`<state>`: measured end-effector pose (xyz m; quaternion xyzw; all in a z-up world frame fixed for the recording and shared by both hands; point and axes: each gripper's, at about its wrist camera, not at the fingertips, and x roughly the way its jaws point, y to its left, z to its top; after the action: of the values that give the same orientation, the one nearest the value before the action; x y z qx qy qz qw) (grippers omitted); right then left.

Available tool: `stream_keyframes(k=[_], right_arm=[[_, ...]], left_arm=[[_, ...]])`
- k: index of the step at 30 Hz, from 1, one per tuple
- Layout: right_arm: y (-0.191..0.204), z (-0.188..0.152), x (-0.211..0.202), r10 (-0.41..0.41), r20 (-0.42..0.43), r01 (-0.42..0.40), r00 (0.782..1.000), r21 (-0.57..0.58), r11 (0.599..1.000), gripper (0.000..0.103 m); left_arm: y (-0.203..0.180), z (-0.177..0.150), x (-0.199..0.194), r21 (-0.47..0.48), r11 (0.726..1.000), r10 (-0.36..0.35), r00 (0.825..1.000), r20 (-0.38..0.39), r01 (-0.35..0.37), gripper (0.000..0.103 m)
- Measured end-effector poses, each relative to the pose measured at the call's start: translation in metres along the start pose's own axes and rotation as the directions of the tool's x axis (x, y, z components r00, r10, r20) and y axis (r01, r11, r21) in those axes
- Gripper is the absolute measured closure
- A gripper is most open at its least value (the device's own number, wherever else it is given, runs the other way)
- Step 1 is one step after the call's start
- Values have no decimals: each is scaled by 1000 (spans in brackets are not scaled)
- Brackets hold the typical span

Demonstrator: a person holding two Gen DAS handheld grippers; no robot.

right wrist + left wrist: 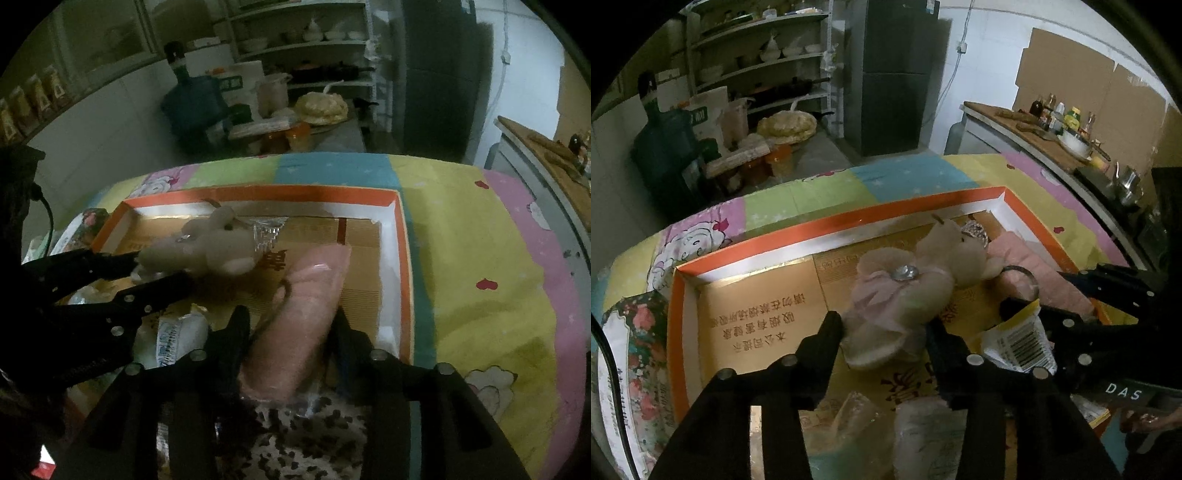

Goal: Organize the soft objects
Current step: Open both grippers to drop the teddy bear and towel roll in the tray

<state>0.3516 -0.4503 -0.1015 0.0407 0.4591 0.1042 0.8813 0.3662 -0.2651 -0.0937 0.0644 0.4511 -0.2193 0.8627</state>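
Both grippers reach into the orange-rimmed box (849, 221) that sits on the patchwork cloth (480, 236) over the bench, and each has a soft thing between its fingers. The left gripper (886, 328) straddles the lower end of the plush bear (905, 284), which lies on its side on the box floor with its head pointing away from the gripper; the fingers stand at a middling width, right at the bear's flanks, and whether the pads press on it cannot be told, though the toy looks rested on the floor rather than lifted. The right gripper (291, 328) likewise brackets the near end of the pink roll (306, 306), which lies lengthwise ahead of it, parallel to the box's right wall and just beside it; these fingers too are half open and hug the roll's sides without clearly squeezing. My reading is that the two items are being laid side by side in the box, bear to the left and roll to the right, with floor between them so that neither crowds the other. A crinkled foil wrapper (267, 230) sits beyond the bear's head, and a barcoded packet (1023, 343) lies between the two grippers, near the front of the box, probably waiting its turn. A leopard-print cloth (295, 432) lies directly under the right gripper, outside or at the box's near edge. Since both things are soft, they should settle flat once let go.
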Motion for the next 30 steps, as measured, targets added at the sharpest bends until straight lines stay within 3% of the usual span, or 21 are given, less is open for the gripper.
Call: stream_keyframes(k=[4,6,13,21,30], right_arm=[[-1,-2,-3,-12,2,12,1000,4,1000,50],[-3,-3,-4,-13,2,13,1000,3,1000,49],[-2,-8,-14,-36,7,36,999,-1,999,43],[7,-20,-33,-66,21,66,998,-5,998,43],[23,-38,-72,-90,106,89,990,18,996,43]], left_arm=[[3,-1,-3,-11,1000,-5,1000,12,6,34],[5,-1,-6,-22,1000,-3,1000,23,4,30],[7,-2,-26,-34,999,3,997,75,-1,24],[12,-10,-49,-51,998,-26,991,132,33,18],[21,-26,-84,-61,997,-31,976,216,45,17]])
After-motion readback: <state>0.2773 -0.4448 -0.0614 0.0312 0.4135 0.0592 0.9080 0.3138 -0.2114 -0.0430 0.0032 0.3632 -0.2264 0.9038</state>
